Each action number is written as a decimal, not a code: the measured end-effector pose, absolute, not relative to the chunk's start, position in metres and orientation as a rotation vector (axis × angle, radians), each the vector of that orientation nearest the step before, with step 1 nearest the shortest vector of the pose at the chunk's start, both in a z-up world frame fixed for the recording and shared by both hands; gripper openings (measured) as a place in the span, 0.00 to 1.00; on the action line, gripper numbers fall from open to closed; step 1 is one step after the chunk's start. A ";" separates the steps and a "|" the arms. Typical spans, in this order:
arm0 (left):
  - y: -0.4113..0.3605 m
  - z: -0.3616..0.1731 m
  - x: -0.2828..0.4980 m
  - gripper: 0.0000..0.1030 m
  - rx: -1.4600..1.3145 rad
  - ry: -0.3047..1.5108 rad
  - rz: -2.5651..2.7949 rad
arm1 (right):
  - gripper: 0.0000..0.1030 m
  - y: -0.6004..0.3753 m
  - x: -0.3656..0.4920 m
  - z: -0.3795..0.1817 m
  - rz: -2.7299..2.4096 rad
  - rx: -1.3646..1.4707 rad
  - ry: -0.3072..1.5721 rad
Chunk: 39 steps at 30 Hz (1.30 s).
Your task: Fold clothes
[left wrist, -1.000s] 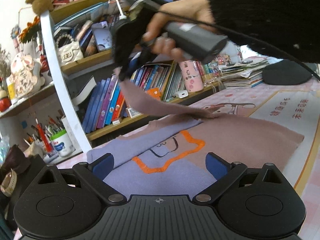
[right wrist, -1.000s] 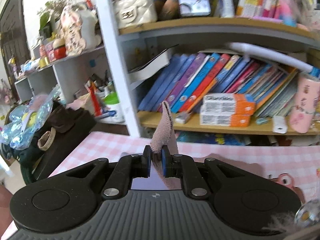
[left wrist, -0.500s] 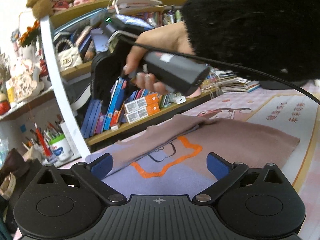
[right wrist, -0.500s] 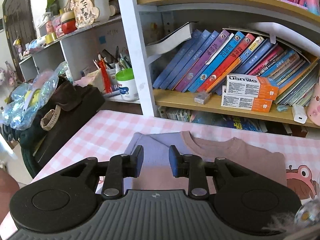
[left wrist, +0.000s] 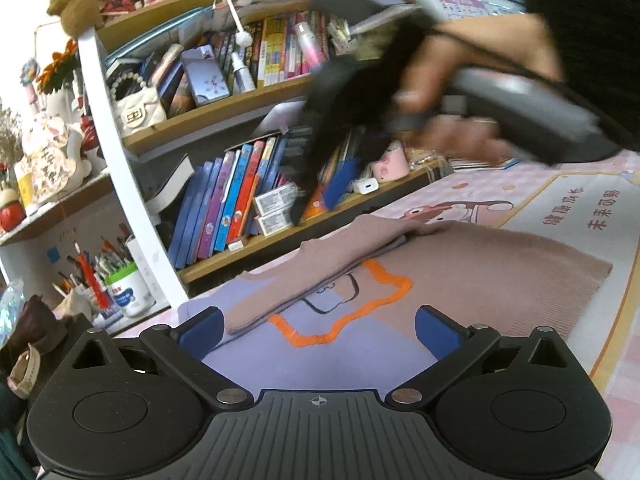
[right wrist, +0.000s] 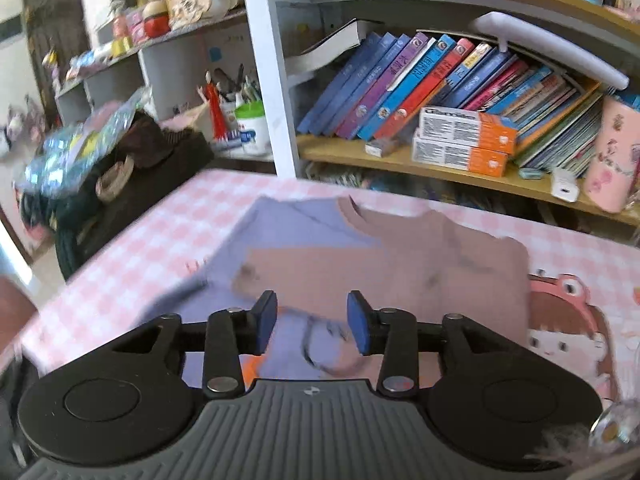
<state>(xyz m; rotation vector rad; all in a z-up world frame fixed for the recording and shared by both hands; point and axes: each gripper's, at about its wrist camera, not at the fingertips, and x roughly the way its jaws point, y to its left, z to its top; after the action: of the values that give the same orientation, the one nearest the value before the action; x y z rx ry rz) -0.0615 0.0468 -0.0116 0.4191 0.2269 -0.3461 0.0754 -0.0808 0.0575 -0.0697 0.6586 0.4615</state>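
Note:
A pink and lilac sweater (left wrist: 460,272) with an orange outlined figure lies flat on the pink checked tablecloth (right wrist: 132,240), one sleeve (left wrist: 320,264) folded across its chest. My left gripper (left wrist: 318,326) hovers low over the sweater's lilac part, open, nothing between its blue pads. My right gripper (right wrist: 312,322) is above the sweater (right wrist: 400,264) with its jaws opening and no cloth between them. In the left wrist view the right gripper (left wrist: 320,196) appears blurred above the sweater's far edge, held by a hand (left wrist: 460,92) in a black fuzzy sleeve.
A bookshelf (right wrist: 440,160) packed with books runs along the table's far edge, with orange boxes (right wrist: 464,140) and a pink cup (right wrist: 612,160). A pen pot (right wrist: 250,128) and dark bag (right wrist: 132,168) are to the left. A printed mat (left wrist: 580,216) covers the table's right side.
The right gripper held the sleeve up, pinched shut, then let it go; the sleeve now lies across the sweater. The right gripper has come down and forward, jaws wider. The left gripper stayed put.

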 end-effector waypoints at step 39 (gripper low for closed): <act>0.115 0.003 -0.086 1.00 0.085 0.433 -0.104 | 0.49 -0.254 -0.065 -0.035 0.439 0.301 0.714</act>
<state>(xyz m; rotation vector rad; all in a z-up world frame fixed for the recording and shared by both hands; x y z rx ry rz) -0.0863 0.1147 0.0032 0.0853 0.4328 -0.1039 -0.0650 -0.2536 -0.0351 0.3007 0.7140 0.4390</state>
